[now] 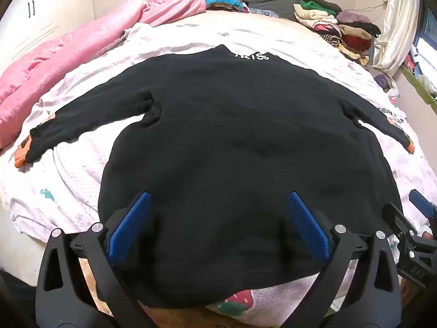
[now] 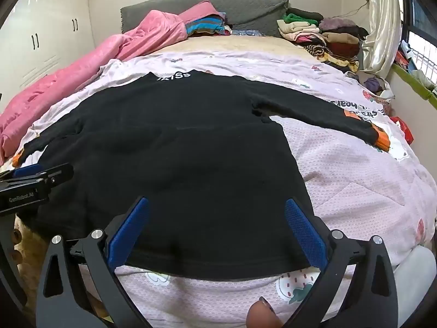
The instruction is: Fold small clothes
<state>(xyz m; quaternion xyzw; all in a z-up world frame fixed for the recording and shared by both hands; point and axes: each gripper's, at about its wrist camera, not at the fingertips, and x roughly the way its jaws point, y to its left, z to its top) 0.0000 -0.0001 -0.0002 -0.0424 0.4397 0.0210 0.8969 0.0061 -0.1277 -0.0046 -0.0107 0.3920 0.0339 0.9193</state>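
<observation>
a black sweater (image 1: pixel 232 142) is laid flat, back up, on the pale pink quilt (image 2: pixel 355 177) of the bed, sleeves spread to both sides, collar toward the grey headboard (image 2: pixel 245 8). the left gripper (image 1: pixel 218 224) is held wide open above the sweater's hem, nothing pinched. the right gripper (image 2: pixel 217 227) is likewise spread open over the hem's right part. stacked folded clothes (image 1: pixel 341 30) are seen beyond the collar, by the curtain.

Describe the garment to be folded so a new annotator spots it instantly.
Start from the bed with its pale printed cover. In its middle, just ahead of both open grippers, lies the black sweater, spread flat with both sleeves stretched out. Unlike the pink quilt on the left and the stacked clothes at the far right, it is all black, with white lettering at the collar and orange cuffs.
</observation>
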